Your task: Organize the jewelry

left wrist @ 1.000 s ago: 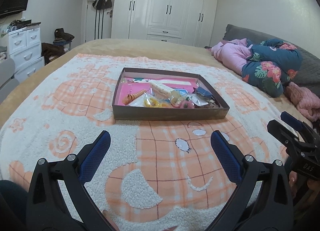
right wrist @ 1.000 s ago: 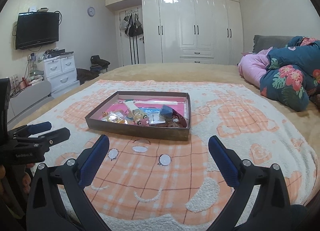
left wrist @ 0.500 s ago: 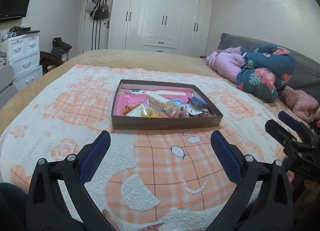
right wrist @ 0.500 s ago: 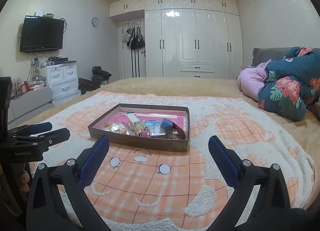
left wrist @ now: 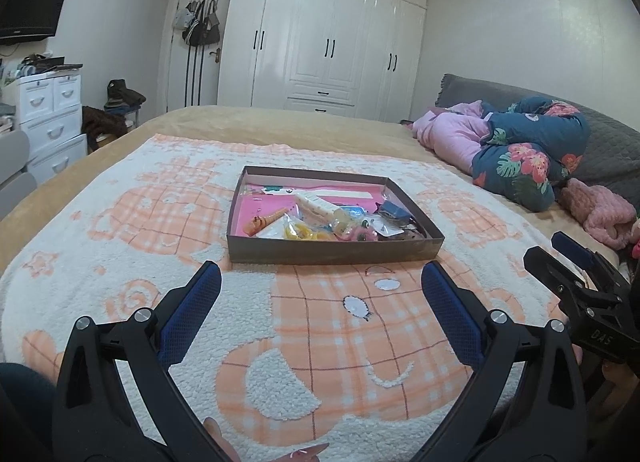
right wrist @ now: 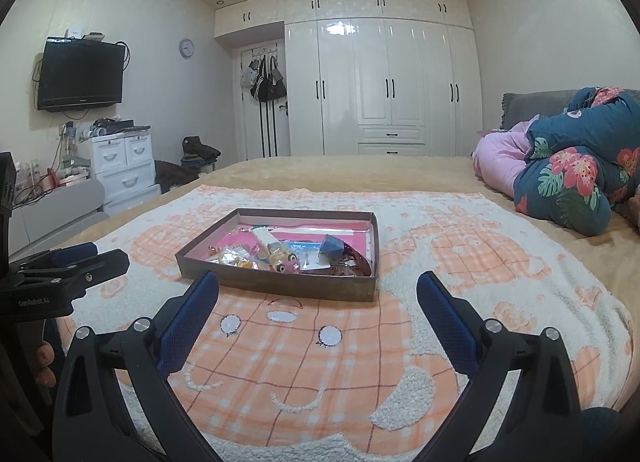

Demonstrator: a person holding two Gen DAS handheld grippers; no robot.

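A shallow brown box (left wrist: 332, 254) (right wrist: 276, 285) with a pink lining sits on the orange-and-white blanket (left wrist: 320, 342). Inside lie several small jewelry pieces and packets: an orange cone-shaped piece (left wrist: 266, 220), yellow items in a clear bag (left wrist: 300, 231), a blue pouch (right wrist: 331, 247) and a dark red strap (right wrist: 360, 260). My left gripper (left wrist: 320, 282) hangs open in front of the box, nothing between its fingers. My right gripper (right wrist: 318, 290) is likewise open and empty, just short of the box's near wall. Each gripper shows at the edge of the other's view.
Folded floral and pink bedding (left wrist: 516, 150) lies at the right of the bed. White wardrobes (right wrist: 380, 86) line the far wall; a white drawer unit (right wrist: 120, 166) and a wall TV (right wrist: 80, 76) stand at the left. A fingertip (left wrist: 212, 430) shows below my left gripper.
Both cameras have tilted upward and pulled back a little, so the box sits lower and smaller in view. Both grippers stay open; nothing in the box has moved.
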